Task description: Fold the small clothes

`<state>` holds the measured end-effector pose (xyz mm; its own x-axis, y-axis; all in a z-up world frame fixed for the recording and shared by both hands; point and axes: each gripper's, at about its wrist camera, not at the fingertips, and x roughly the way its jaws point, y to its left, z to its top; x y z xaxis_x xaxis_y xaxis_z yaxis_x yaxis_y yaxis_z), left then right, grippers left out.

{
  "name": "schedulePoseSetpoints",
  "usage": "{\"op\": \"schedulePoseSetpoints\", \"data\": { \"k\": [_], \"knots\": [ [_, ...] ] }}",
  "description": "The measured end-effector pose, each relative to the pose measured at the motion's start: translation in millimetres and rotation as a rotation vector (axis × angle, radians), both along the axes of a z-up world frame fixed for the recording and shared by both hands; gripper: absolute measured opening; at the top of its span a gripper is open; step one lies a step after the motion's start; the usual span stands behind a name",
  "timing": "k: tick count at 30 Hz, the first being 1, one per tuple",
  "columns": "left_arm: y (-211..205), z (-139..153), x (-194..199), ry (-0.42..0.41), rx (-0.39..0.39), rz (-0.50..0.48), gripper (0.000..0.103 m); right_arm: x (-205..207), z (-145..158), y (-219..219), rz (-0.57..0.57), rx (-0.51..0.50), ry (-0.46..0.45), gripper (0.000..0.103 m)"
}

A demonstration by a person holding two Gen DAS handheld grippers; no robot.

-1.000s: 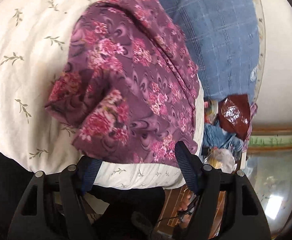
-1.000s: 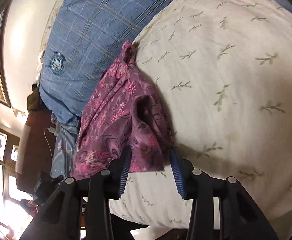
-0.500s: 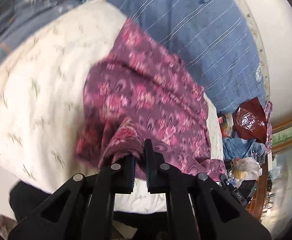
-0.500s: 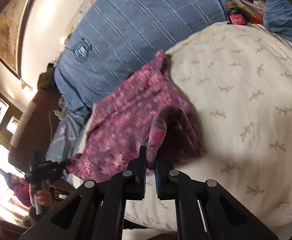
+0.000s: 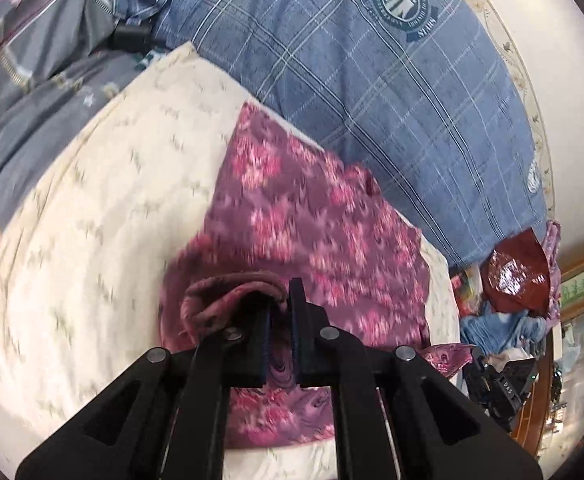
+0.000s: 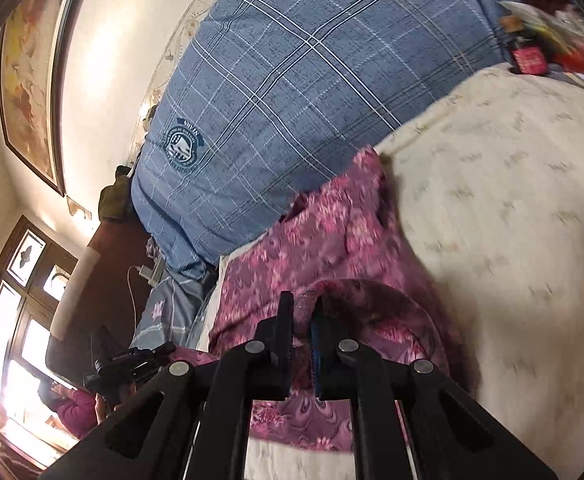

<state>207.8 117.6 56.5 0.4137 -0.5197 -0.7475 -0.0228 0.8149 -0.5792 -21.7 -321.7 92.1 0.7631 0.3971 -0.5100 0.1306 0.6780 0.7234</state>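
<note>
A small purple garment with pink flowers [image 5: 312,232] lies on a cream bedspread with a leaf print [image 5: 91,220]. My left gripper [image 5: 279,300] is shut on a bunched near edge of the garment and lifts it off the bedspread. In the right wrist view the same garment [image 6: 332,240] shows, and my right gripper [image 6: 302,312] is shut on another part of its near edge, also raised. The far end of the garment rests against the blue plaid cushion [image 5: 372,80].
The blue plaid cushion [image 6: 292,80] stands behind the garment. Grey bedding [image 5: 23,60] lies at the left. A dark red bag [image 5: 516,276] and cluttered items [image 5: 492,328] sit beside the bed. A person with a camera [image 6: 123,364] is near the window [image 6: 7,340].
Both grippers went from open around the garment's near edge to shut on it. They have since lifted the edge and carried it towards the cushion.
</note>
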Motion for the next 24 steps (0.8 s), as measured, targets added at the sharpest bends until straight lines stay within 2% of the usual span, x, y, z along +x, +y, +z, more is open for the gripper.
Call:
{"op": "schedulePoseSetpoints", "data": {
  "k": [5,10,13,16,19,21,24],
  "knots": [
    [2.2,4.6,47.4,-0.035,0.018,0.032,0.006,54.4,-1.2,-10.7,-0.012,-0.004,-0.022,0.007],
    [-4.3,-4.2,109.2,-0.044,0.053,0.035,0.006,111.2,-10.2,-24.7,-0.033,-0.007,-0.021,0.007],
    [-10.6,-15.6,138.5,-0.027,0.061,0.023,0.006,142.1,-22.0,-32.6,-0.055,-0.009,-0.004,0.007],
    [-22.3,-29.2,167.0,-0.014,0.121,-0.003,0.006,167.3,-39.0,-43.1,-0.096,0.001,0.022,0.007],
    [-29.4,-51.9,192.8,0.058,0.179,-0.064,0.009,181.2,-58.6,-52.3,-0.137,0.020,0.075,0.007],
    [-21.7,-69.0,205.8,0.139,0.150,-0.081,0.009,188.4,-71.3,-56.1,-0.145,0.030,0.118,0.010],
    [3.6,-75.2,209.3,0.199,-0.020,-0.065,0.012,186.5,-71.4,-57.6,-0.158,0.027,0.119,0.012]
  ]
}}
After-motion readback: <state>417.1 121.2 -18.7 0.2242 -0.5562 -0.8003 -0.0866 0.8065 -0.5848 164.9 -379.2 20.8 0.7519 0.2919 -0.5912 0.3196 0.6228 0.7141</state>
